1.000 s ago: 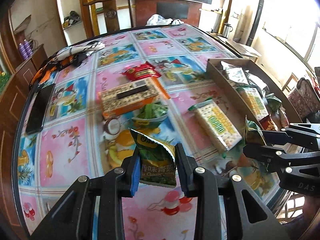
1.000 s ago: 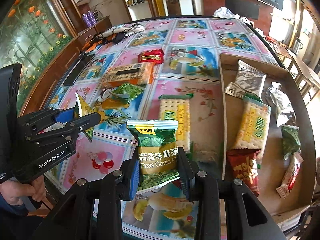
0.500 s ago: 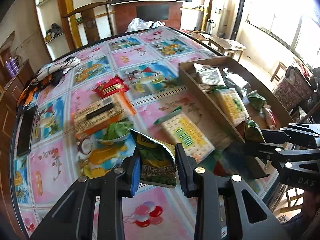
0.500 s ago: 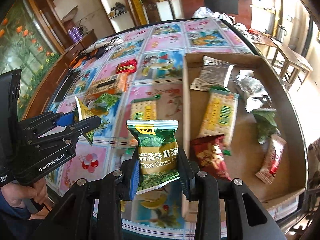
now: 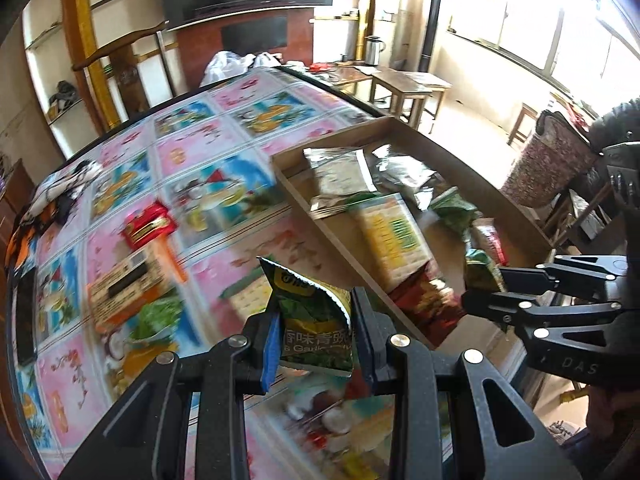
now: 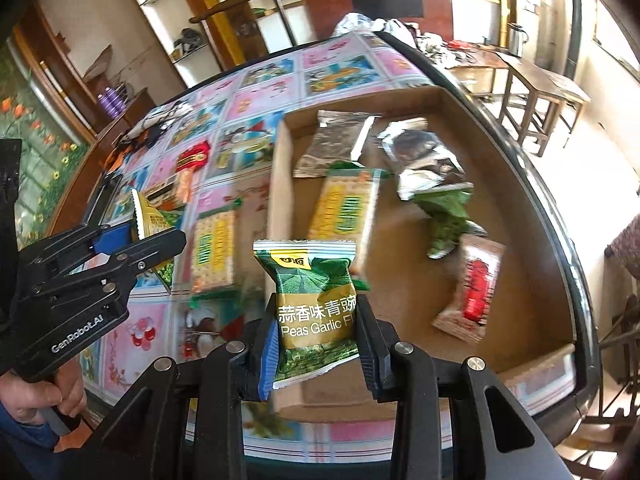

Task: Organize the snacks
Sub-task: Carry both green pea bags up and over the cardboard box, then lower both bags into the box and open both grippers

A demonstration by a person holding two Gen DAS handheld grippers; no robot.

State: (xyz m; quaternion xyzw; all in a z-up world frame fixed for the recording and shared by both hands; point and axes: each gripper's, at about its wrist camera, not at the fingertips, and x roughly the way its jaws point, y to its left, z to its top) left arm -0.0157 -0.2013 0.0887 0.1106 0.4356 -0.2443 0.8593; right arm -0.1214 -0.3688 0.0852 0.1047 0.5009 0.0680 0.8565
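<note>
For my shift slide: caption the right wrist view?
Right gripper carries a green pea packet toward the cardboard tray; left gripper holds another.

Two green pea packets (image 5: 316, 320) (image 6: 316, 304), held aloft

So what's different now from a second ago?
Both grippers swung toward the cardboard tray, each carrying its pea packet. The right gripper with its packet now hangs at the tray's near corner. The left gripper keeps its packet. Nothing was dropped; the table snacks stayed.
</note>
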